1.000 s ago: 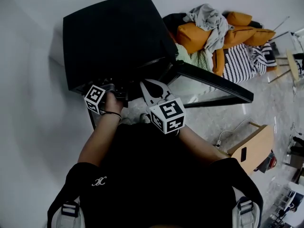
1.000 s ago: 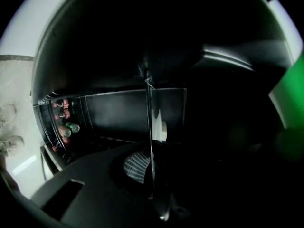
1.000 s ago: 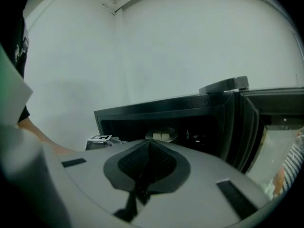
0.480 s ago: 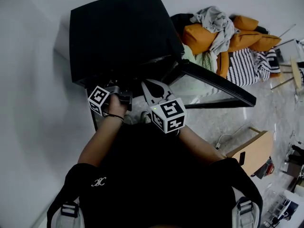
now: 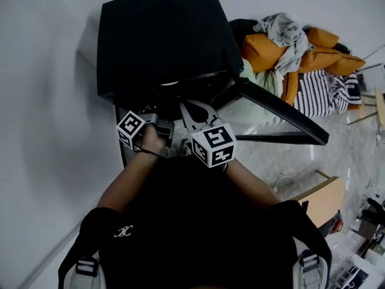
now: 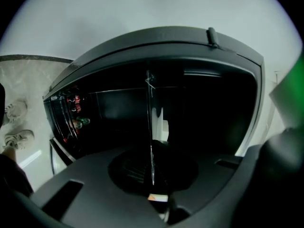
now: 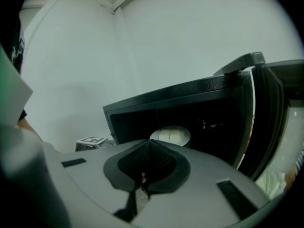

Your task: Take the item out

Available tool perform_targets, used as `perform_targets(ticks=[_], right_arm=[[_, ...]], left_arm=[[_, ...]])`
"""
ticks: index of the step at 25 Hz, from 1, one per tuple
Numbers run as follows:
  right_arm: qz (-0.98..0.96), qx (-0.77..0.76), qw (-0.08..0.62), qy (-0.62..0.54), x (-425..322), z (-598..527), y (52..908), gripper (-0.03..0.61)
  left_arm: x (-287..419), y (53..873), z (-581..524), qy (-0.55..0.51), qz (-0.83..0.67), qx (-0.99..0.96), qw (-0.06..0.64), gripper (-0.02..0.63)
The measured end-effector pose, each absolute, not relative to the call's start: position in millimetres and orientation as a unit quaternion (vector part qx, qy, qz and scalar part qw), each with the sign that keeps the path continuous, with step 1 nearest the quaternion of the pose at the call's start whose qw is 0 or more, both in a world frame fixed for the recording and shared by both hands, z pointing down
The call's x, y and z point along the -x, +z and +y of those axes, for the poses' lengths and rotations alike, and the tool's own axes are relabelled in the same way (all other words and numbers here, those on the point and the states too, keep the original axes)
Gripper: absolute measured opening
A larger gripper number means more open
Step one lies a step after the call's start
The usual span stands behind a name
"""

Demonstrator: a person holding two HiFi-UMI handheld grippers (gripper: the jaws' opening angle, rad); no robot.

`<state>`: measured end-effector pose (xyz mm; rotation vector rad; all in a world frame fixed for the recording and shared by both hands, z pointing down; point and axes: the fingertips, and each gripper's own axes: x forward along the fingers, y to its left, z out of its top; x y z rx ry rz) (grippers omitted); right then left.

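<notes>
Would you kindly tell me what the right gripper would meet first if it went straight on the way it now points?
Most likely the white round item lying inside the open black cabinet: the right gripper, jaws together and empty, points straight at it. Depth is hard to judge.

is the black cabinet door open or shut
Open: the door stands swung away from the cabinet, and the gripper views look into its dark interior.

Pale round item (image 7: 170, 135) inside cabinet (image 7: 190, 87)
</notes>
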<state>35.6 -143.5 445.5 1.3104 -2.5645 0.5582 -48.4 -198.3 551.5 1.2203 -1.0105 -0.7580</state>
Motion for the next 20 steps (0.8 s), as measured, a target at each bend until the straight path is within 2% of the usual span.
perform_targets(ticks=[14, 20], right_arm=[[-0.87, -0.438, 0.113, 0.197, -28, -149, 460, 0.006], [-0.867, -0.452, 0.168, 0.122, -29, -159, 468, 0.006]], left_arm=[[44, 552, -167, -0.311, -0.435, -0.529, 0.659, 0.031], [44, 548, -165, -0.274, -0.433, -0.559, 0.652, 0.032]])
